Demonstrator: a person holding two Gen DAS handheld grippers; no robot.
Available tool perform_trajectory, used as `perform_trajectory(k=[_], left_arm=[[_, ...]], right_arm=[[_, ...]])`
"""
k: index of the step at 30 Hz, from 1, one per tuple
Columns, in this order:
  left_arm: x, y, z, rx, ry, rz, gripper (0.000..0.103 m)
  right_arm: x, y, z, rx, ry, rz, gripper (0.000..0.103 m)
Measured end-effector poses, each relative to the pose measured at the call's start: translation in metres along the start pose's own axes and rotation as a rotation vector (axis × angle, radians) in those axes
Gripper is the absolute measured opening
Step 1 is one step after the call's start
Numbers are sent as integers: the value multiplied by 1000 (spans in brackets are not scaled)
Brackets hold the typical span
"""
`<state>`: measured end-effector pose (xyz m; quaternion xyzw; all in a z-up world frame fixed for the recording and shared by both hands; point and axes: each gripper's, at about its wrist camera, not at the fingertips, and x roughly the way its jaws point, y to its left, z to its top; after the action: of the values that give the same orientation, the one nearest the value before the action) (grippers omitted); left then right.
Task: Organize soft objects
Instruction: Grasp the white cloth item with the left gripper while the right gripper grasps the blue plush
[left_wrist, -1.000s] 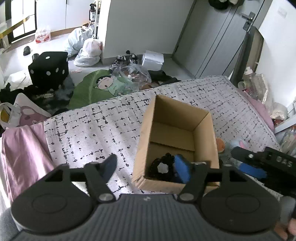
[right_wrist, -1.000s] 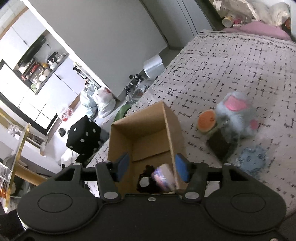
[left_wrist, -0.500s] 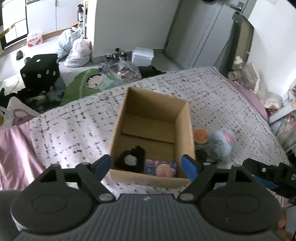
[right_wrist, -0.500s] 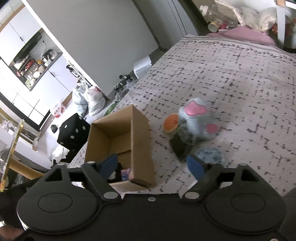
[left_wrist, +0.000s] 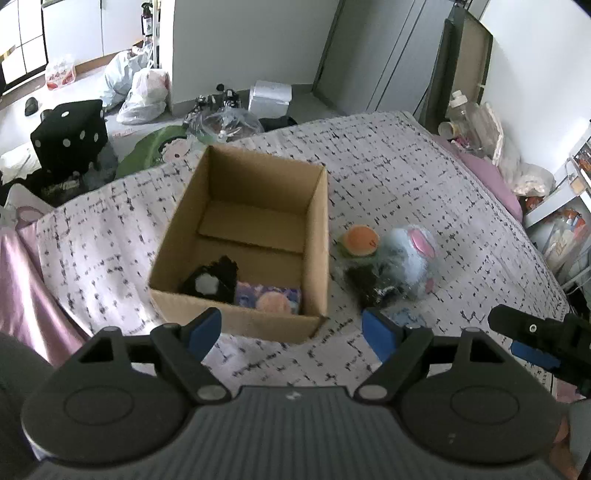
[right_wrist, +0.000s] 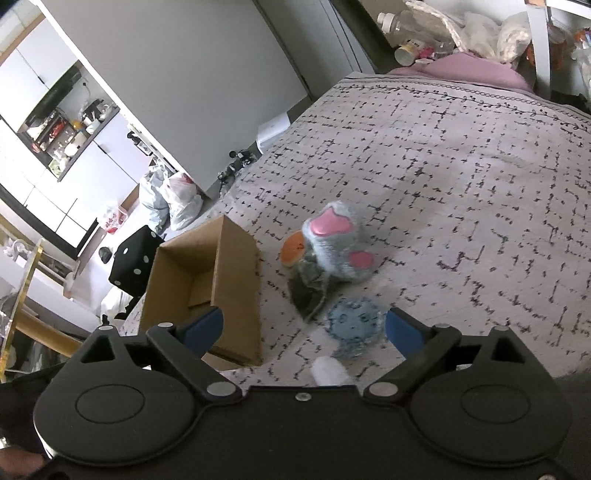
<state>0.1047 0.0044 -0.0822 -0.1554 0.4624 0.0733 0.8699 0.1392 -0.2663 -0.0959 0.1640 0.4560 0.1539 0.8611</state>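
Right now we see the cardboard box (left_wrist: 255, 236) standing open on the patterned bedspread (left_wrist: 406, 173), and we place everything else from it. Inside the box, against its near wall, lie a black plush (left_wrist: 210, 280) and a purple-and-pink soft toy (left_wrist: 269, 299), touching each other. Just beside the box's right wall, out on the bedspread, sits a cluster of soft things: an orange round toy (left_wrist: 360, 240), a blue-grey plush with pink pads (right_wrist: 338, 247) and a dark plush (right_wrist: 306, 295) pressed together. A flat blue round plush (right_wrist: 354, 325) lies nearer to us than that cluster.

Our left gripper (left_wrist: 291, 328) hangs before the box's near wall, jaws apart and holding nothing. Our right gripper (right_wrist: 304, 328) has its jaws just opening further, now wide apart; the blue round plush shows between them, untouched by either pad.
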Motion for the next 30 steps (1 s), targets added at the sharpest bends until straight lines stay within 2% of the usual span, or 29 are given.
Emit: perform_trajectory(k=[8,13,17,23,27,30], left_arm=[[7,-24,-14,-58,17,5,82],[14,-40,-20,-49,18,20,82],[26,-47,-24,-89,54,17,81],[42,-63,-34,-113,65,27,78],[56,-73,-42,-135,84,26,69],[66,-78,-47,-150,103,29,62]], right_arm=[[5,-27,3,27,34,44,95],[17,-46,2,112,77,120,91],[27,-53,0,131,91,100,90],[38,-64,-4,155,119,128,82],[42,-69,-5,170,124,140,75],[45,-72,-5,179,128,153,74]])
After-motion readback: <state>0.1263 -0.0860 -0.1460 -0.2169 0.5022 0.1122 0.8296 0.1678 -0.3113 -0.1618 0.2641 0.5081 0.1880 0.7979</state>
